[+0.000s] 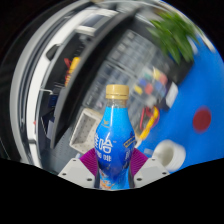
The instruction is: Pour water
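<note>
One bottle [116,140] is standing upright between the two fingers of the tool [114,172], filling the gap between them. Its body is bright blue with white lettering on the label, and a tan cap is sitting closed on its neck. The magenta pads [136,160] are showing at either side of the bottle's lower part and seem to be pressing against it, so the tool is narrowed to the bottle's width and is gripping it. Whether the bottle's base is resting on anything cannot be told, since the fingers are hiding it.

Just beside the right finger, a white cup [167,153] is lying close to the bottle; what it contains is not showing. Beyond it, a blue surface [195,145] with a red round spot [203,119] is spreading away to the right. Further ahead, past the bottle's cap, small colourful items [155,90] are lying scattered on the desk [125,60], too small to name. A green plant [178,35] is standing at the far side. To the left of the bottle, dark curved shapes and a pale rim [45,70] are running across, and they cannot be told apart clearly.
</note>
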Action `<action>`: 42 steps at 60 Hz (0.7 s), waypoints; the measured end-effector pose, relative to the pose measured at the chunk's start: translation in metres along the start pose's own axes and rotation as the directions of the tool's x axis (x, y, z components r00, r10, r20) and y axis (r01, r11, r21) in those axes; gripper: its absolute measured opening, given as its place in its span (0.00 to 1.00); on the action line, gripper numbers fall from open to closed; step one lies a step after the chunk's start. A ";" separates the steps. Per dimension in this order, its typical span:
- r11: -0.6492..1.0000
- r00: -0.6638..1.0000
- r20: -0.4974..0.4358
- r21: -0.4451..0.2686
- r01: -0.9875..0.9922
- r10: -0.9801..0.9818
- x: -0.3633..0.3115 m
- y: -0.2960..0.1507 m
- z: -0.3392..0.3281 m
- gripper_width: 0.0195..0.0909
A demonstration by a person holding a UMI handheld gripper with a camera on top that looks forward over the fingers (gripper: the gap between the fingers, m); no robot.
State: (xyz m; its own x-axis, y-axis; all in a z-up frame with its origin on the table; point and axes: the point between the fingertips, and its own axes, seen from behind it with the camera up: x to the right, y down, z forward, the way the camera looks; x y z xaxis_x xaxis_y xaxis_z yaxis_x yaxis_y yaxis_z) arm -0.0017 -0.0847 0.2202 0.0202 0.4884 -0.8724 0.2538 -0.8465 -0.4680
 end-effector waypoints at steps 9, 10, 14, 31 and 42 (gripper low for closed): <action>0.883 0.889 -0.120 0.115 0.454 -0.441 0.017 -0.084 -0.017 0.29; 0.861 0.867 -0.142 0.118 0.494 -0.478 0.021 -0.092 -0.018 0.29; 0.770 0.771 -0.214 0.109 0.628 -0.599 0.042 -0.119 -0.022 0.29; 0.539 0.494 -0.308 -0.076 0.839 -0.813 0.167 -0.145 -0.007 0.29; 0.482 0.431 -0.285 -0.141 0.865 -0.856 0.222 -0.127 0.011 0.29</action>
State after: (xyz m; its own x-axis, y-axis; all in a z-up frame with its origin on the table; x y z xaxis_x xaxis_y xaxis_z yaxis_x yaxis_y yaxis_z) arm -0.0398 0.1289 0.0845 0.0672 0.9956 0.0650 0.2762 0.0440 -0.9601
